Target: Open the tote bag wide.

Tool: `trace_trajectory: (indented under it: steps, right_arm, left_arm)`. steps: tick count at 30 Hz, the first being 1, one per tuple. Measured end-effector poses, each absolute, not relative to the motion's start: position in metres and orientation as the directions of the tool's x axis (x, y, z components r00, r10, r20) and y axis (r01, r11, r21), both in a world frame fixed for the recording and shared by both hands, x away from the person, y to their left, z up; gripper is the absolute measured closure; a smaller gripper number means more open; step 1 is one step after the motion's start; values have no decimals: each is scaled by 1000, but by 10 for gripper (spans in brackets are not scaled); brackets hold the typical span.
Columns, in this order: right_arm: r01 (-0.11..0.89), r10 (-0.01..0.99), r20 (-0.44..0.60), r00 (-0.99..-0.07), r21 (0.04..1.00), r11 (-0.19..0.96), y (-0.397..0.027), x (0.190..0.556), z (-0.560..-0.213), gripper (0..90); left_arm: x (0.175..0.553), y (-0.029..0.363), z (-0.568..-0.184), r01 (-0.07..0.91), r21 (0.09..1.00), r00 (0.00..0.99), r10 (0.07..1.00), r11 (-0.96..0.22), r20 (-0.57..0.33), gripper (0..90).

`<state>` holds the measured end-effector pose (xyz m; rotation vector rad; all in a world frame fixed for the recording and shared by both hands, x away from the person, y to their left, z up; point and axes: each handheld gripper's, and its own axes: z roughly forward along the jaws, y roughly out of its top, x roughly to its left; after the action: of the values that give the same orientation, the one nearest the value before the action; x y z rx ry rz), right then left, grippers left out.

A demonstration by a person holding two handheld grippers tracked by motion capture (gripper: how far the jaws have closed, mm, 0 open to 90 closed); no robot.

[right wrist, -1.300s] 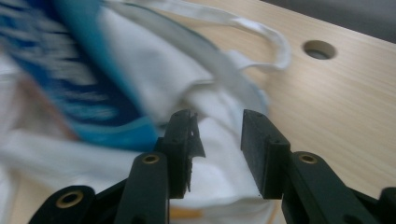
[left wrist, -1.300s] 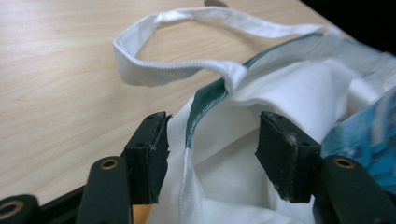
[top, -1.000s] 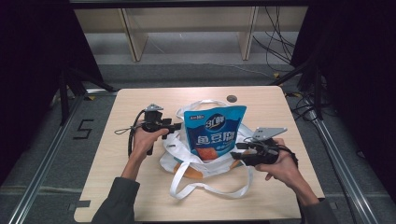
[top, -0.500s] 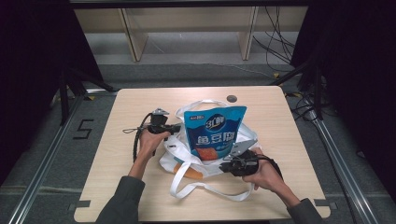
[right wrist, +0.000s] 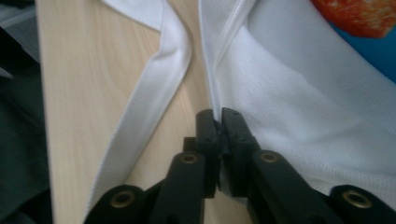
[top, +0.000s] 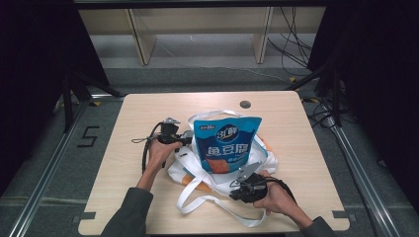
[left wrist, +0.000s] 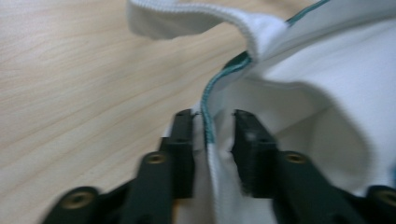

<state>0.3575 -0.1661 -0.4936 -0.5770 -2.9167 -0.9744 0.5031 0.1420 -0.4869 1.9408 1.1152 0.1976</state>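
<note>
**Both grippers now at the bag's rim**

On the desk's middle, your white bag [top: 217,170] holds the blue pouch [top: 226,145]. Your right gripper [right wrist: 219,122], moved to the near side, pinches the hem; the left gripper [left wrist: 212,128] has just reopened, hem loose between.

Overhead light falls evenly on the table [top: 148,197], while the room around it sinks into near-black.
Shadows under the white bag [top: 207,173] stay soft and short, and the high view looks slightly grainy. Both close views are soft, the black tool tips [left wrist: 212,140] and nearest cloth blurred; the white fabric [right wrist: 303,102] shows mild glare.
</note>
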Motion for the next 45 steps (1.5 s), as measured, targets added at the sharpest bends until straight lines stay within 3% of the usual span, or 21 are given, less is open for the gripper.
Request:
trace_trajectory:
  steps: [2, 4, 6, 11, 17, 22, 30, 34, 38, 45]
  right_arm:
    - [347, 328, 149, -933, 615, 708, -171, 361, -484, 759]
    - [371, 358, 160, -920, 653, 661, -178, 359, -467, 702]
    - [348, 364, 141, -921, 719, 601, -192, 360, -443, 643]
    - [368, 552, 57, -832, 802, 471, -231, 378, -401, 612]
    - [456, 734, 7, -680, 787, 415, -257, 418, -410, 593]
    - [499, 738, 34, -674, 757, 421, -256, 443, -429, 584]
    - [522, 741, 65, -668, 751, 404, -245, 446, -436, 570]
    - [531, 744, 71, -665, 746, 403, -245, 449, -436, 566]
    - [547, 745, 73, -663, 727, 415, -242, 451, -440, 551]
    - [563, 763, 92, -640, 732, 384, -239, 455, -444, 546]
  left_arm:
    - [495, 143, -472, 621, 745, 592, 768, -242, -244, 478]
    - [480, 146, -453, 587, 772, 607, 763, -244, -221, 415]
    - [467, 149, -440, 564, 796, 605, 766, -220, -217, 402]
    - [426, 150, -424, 530, 813, 648, 734, -241, -205, 431]
    - [385, 144, -433, 536, 811, 699, 662, -234, -271, 464]
    - [371, 129, -441, 533, 803, 721, 640, -266, -266, 455]
    - [359, 111, -455, 523, 781, 748, 623, -342, -228, 388]
    - [352, 108, -460, 466, 757, 768, 634, -458, -89, 311]
    - [351, 103, -468, 415, 741, 767, 641, -529, 28, 330]
    - [356, 93, -474, 346, 726, 758, 633, -594, 158, 392]
